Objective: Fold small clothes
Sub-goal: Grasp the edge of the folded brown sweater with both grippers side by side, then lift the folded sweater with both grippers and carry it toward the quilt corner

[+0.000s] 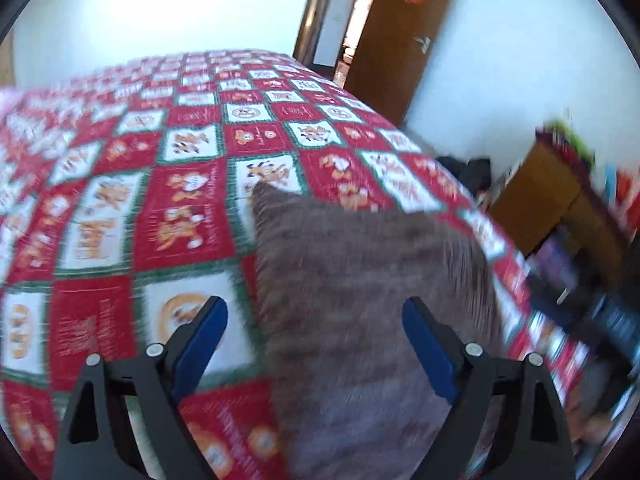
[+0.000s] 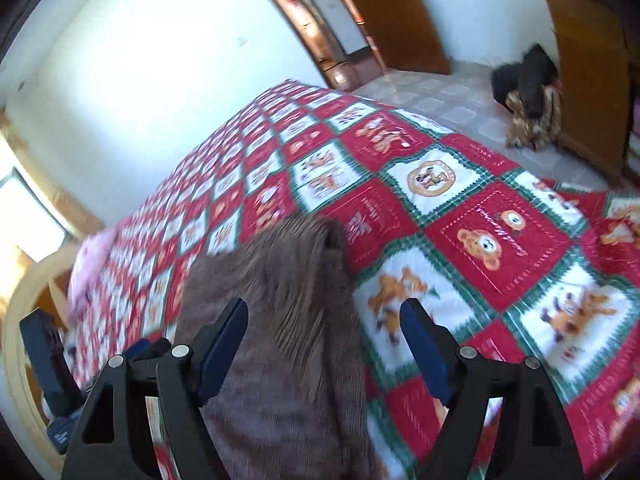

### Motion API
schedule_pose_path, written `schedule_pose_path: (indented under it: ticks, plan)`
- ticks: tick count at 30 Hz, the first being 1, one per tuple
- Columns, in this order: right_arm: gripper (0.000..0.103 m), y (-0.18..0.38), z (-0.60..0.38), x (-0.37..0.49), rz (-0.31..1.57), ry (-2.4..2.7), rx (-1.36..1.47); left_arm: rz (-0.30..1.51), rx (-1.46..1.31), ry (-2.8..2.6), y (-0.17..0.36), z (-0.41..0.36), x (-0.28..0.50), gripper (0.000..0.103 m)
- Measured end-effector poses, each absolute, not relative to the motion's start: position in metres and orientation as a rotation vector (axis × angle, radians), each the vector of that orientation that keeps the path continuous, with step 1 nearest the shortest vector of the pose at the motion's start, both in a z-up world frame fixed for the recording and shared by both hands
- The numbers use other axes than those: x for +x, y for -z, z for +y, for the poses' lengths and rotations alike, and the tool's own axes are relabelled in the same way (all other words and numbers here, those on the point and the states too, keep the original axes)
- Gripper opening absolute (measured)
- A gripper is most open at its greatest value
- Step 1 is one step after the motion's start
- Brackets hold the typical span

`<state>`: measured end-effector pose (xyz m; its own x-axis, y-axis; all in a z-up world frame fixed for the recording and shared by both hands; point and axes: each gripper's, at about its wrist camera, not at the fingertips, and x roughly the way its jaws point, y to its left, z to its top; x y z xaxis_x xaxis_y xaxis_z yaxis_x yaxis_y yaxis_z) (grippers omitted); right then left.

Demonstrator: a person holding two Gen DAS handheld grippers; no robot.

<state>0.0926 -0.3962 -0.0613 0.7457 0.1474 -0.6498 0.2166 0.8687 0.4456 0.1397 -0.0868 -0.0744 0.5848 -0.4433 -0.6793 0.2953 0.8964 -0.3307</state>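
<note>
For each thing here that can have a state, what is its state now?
Left gripper: open, holds nothing.
Right gripper: open, holds nothing.
Brown garment: lying on the bedspread, released; whether it is fully folded I cannot tell.
Bedspread: spread over the bed.
Door: open.

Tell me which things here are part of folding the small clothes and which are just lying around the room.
Part of the job:
- brown garment lying on the bed
- left gripper, open
- right gripper, open
- patterned bedspread, the work surface

Just lying about:
- pink fabric at the bed's far edge
- dark heap on the floor
- wooden cabinet
- wooden door
</note>
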Motion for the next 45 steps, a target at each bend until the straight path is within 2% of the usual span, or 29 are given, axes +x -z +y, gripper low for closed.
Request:
schedule_pose_path:
  ticks: [6, 12, 13, 14, 17, 20, 21, 25, 38, 45]
  plan:
    - [0.080, 0.104, -0.393, 0.121, 0.792, 0.042, 0.564, 0.984, -0.310, 0.426, 0.117, -0.094, 0.170, 0.089]
    - [0.078, 0.106, -0.352, 0.121, 0.817, -0.103, 0.389, 0.900, -0.281, 0.443, 0.124, -0.096, 0.152, 0.089]
    - [0.075, 0.106, -0.340, 0.123, 0.828, -0.119, 0.332, 0.899, -0.289, 0.446, 0.124, -0.096, 0.152, 0.089]
    - [0.062, 0.106, -0.333, 0.125, 0.832, -0.136, 0.304, 0.897, -0.291, 0.449, 0.124, -0.096, 0.152, 0.089]
    - [0.054, 0.112, -0.334, 0.130, 0.835, -0.115, 0.331, 0.893, -0.263, 0.445, 0.125, -0.099, 0.150, 0.088]
    - [0.046, 0.119, -0.354, 0.130, 0.829, -0.136, 0.457, 0.880, -0.230, 0.436, 0.123, -0.101, 0.148, 0.077]
    - [0.046, 0.120, -0.356, 0.131, 0.831, -0.140, 0.466, 0.874, -0.220, 0.440, 0.123, -0.103, 0.148, 0.070]
    - [0.046, 0.118, -0.341, 0.134, 0.842, -0.110, 0.368, 0.852, -0.179, 0.426, 0.121, -0.108, 0.145, 0.056]
    - [0.039, 0.114, -0.321, 0.136, 0.826, -0.067, 0.191, 0.827, -0.129, 0.391, 0.119, -0.115, 0.142, 0.047]
    - [0.034, 0.111, -0.301, 0.132, 0.800, -0.026, 0.044, 0.818, -0.085, 0.362, 0.115, -0.120, 0.137, 0.035]
